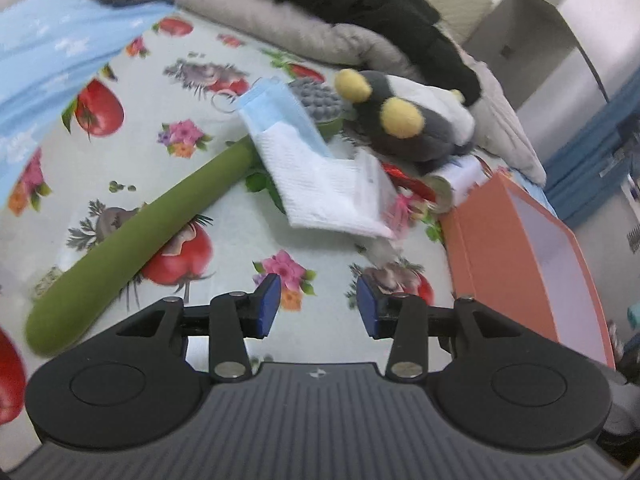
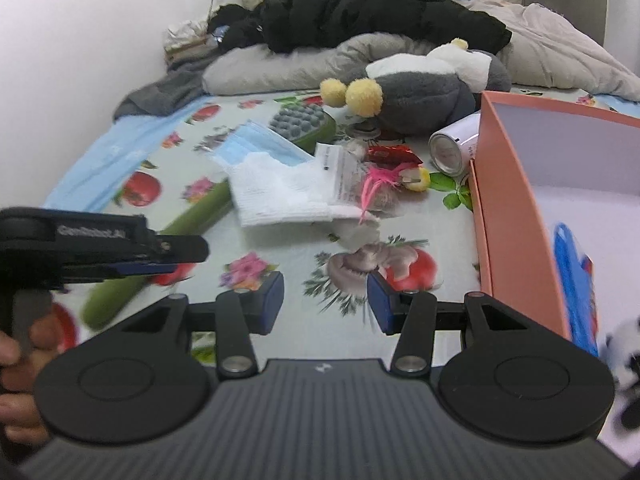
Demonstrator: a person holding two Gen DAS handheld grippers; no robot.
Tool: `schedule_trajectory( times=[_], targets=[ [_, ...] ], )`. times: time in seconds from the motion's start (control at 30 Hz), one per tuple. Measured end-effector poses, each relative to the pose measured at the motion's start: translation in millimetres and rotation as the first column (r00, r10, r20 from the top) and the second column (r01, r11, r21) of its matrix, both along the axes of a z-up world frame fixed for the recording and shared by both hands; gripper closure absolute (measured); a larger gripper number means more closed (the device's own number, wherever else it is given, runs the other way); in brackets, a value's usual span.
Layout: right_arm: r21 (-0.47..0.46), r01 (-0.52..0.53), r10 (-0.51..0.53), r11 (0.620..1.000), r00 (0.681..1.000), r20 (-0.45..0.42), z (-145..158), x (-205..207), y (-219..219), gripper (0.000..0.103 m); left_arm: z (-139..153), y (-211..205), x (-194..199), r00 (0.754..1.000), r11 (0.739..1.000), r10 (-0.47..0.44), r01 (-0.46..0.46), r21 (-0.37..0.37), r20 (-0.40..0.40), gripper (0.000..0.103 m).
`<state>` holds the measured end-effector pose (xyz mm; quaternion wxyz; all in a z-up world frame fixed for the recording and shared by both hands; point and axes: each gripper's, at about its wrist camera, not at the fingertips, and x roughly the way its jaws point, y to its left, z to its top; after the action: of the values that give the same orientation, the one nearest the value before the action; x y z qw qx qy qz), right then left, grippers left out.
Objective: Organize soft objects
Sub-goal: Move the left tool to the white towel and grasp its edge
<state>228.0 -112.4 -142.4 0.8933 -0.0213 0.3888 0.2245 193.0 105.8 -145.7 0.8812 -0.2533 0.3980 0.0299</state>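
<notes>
- Both tools are sitting empty with jaws spread wide — left gripper [image 1: 316,306] and right gripper [image 2: 326,304] are each hovering over the fruit-print cloth [image 2: 280,248], nothing between the pads.
- Likely next target, my guess: the white folded cloth [image 1: 324,184], lying on the bed dead ahead of the left gripper and slightly right of its centreline, with bare cloth in between.
- In the right wrist view the same white cloth [image 2: 280,196] is lying ahead and left of centre, so neither tool is lined up square on it; the left one looks a bit nearer, though the fisheye is making that hard to call.
- Long axis of the white cloth is running diagonally — far-left corner tucked under the blue face mask [image 1: 276,108], near-right corner pointing toward the orange box [image 1: 520,248].
- The clear packet with pink feathers [image 2: 360,184] is overlapping its right end, so a pinch at that end risks taking both.
- The green long-handled brush [image 1: 132,236] is lying diagonally too, handle end toward the left gripper, head partly under the mask — not soft, probably staying out.
- The grey plush toy [image 1: 412,120] is sitting beyond the cloth, yellow feet pointing at the cameras, just beside the white can [image 2: 456,148].
- The box is opening on the right side, close to the right gripper — drop-off looks like a short move that way.
</notes>
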Motion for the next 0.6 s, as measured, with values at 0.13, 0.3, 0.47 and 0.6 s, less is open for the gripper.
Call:
schedule_trajectory(
  times=[0.13, 0.3, 0.47, 0.6],
  targets=[
    [-0.023, 0.014, -0.015, 1.0, 1.0, -0.008, -19.2, 29.0, 9.0, 0.054, -21.4, 16.4, 26.6, 0.999, 0.997, 0.039, -0.04, -0.059, -0.016, 0.055],
    [-0.049, 0.024, -0.023, 0.999, 1.0, 0.007, -40.5, 60.1, 23.1, 0.054, -40.1, 31.8, 58.5, 0.998, 0.989, 0.062, -0.063, -0.138, -0.01, 0.054],
    [-0.058, 0.032, -0.032, 0.998, 0.999, 0.005, -55.7, 79.7, 32.6, 0.053, -55.9, 39.5, 84.7, 0.997, 0.981, 0.074, -0.076, -0.179, -0.015, 0.054],
    [-0.096, 0.044, -0.042, 0.994, 0.999, 0.021, -65.6, 86.9, 37.2, 0.036, -65.6, 43.6, 95.9, 0.997, 0.976, 0.079, -0.081, -0.201, -0.014, 0.055]
  ],
)
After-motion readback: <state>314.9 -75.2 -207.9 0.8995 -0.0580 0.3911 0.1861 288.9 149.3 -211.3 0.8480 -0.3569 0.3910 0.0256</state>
